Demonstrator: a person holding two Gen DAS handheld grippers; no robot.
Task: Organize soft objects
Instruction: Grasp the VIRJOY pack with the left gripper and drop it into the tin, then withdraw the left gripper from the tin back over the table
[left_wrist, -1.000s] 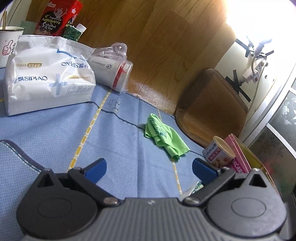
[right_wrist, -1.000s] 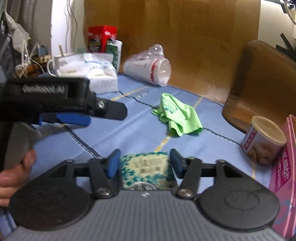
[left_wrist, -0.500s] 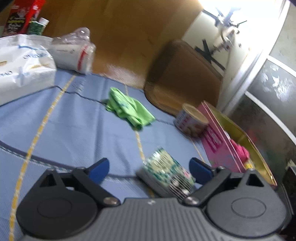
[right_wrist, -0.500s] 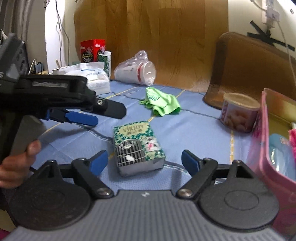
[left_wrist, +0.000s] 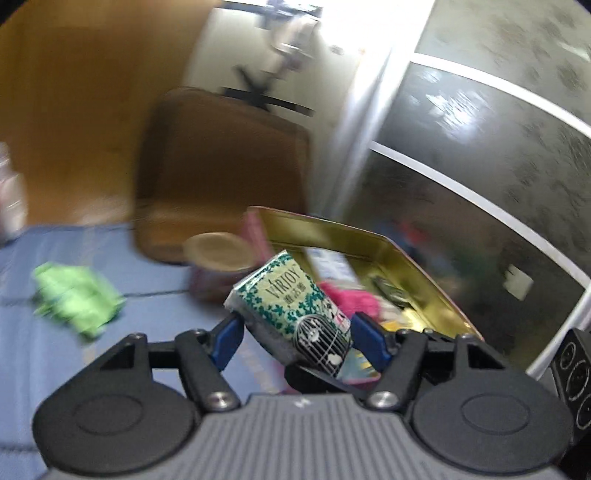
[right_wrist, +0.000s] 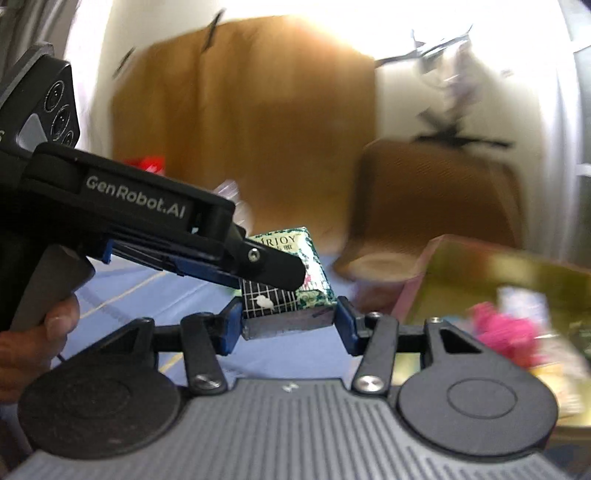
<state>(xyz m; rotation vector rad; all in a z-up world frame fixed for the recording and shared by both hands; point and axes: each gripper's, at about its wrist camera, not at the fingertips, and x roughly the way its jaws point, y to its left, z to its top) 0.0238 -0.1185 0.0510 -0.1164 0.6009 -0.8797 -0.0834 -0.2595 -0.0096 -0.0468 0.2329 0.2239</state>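
Note:
A green-and-white tissue pack (left_wrist: 284, 299) hangs tilted above the blue tablecloth (left_wrist: 147, 314), at the near edge of the open gold tin (left_wrist: 369, 240). My left gripper (left_wrist: 299, 336) is closing, and its blue pads press the pack's two sides. In the right wrist view my right gripper (right_wrist: 288, 323) is closing too, with its pads against the near end of the same pack (right_wrist: 291, 245). There my left gripper (right_wrist: 266, 275) reaches in from the left over the pack. A green cloth (left_wrist: 74, 295) lies on the tablecloth to the left.
The tin (right_wrist: 480, 258) holds a pink soft item (left_wrist: 354, 299) and other small packs. A can with a tan lid (left_wrist: 218, 251) stands beside it. A brown chair back (left_wrist: 221, 166) rises behind. A person's hand (right_wrist: 37, 339) grips the left gripper's handle. Both views are motion-blurred.
Half a second ago the pack lay on the tablecloth between open jaws. Both grippers have closed on it, and it has risen and swung right toward the tin.

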